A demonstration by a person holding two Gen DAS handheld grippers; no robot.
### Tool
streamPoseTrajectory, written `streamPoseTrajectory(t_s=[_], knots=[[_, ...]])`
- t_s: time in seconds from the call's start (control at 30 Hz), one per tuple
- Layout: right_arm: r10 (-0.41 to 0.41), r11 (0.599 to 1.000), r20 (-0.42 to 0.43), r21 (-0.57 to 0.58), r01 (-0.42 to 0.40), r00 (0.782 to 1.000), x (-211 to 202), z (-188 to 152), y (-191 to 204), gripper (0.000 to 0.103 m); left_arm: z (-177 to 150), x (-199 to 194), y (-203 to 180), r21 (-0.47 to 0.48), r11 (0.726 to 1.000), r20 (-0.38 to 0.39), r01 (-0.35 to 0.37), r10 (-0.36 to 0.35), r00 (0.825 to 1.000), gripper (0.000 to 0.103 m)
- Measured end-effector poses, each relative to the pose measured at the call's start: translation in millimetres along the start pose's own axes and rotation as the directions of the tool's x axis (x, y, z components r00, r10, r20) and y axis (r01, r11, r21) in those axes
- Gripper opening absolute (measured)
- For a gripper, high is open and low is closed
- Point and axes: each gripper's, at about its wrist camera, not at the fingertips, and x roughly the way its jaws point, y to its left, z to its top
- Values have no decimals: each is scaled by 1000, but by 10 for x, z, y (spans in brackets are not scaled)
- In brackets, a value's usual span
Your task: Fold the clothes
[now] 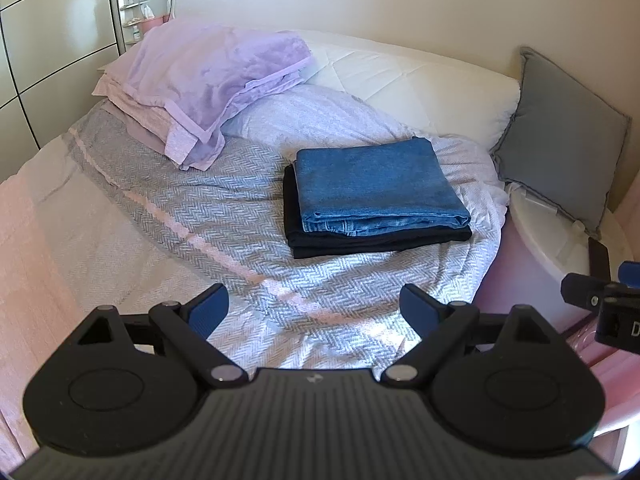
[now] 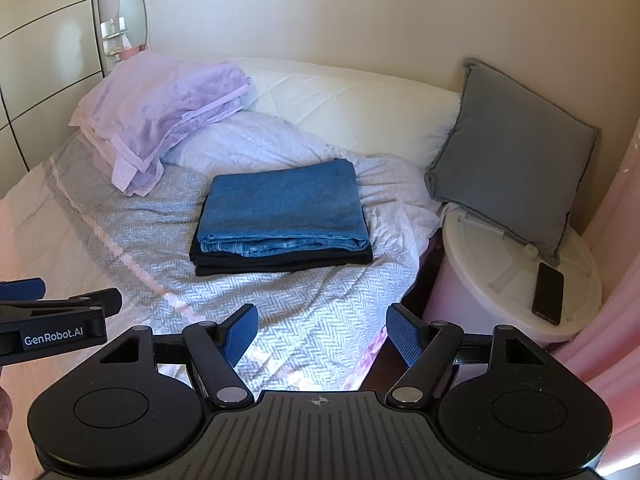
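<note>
Folded blue jeans (image 1: 376, 184) (image 2: 284, 208) lie on top of a folded black garment (image 1: 360, 242) (image 2: 280, 262) in the middle of the bed. My left gripper (image 1: 314, 306) hovers open over the bedspread in front of the stack, nothing between its blue pads. My right gripper (image 2: 322, 330) is open too, above the bed's near right corner and short of the stack. In the left wrist view, part of the right gripper (image 1: 600, 300) shows at the right edge. The left gripper's fingers (image 2: 60, 300) show at the left edge of the right wrist view.
A grey herringbone bedspread (image 1: 200, 208) (image 2: 320, 312) covers the bed. Lilac pillows (image 1: 200, 80) (image 2: 160, 112) are piled at the back left and a white headboard cushion (image 2: 340, 104) lies behind. A grey cushion (image 2: 512, 152) leans on a white round bin (image 2: 500, 264) bearing a black phone (image 2: 548, 292).
</note>
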Motion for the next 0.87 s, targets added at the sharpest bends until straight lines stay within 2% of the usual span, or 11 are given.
streamPoseTrajectory(t_s=[0.87], knots=[[-2, 1000, -17, -27, 1, 1000, 46, 48, 54, 74, -10, 50, 0, -28, 999, -5, 15, -15, 1000, 91]])
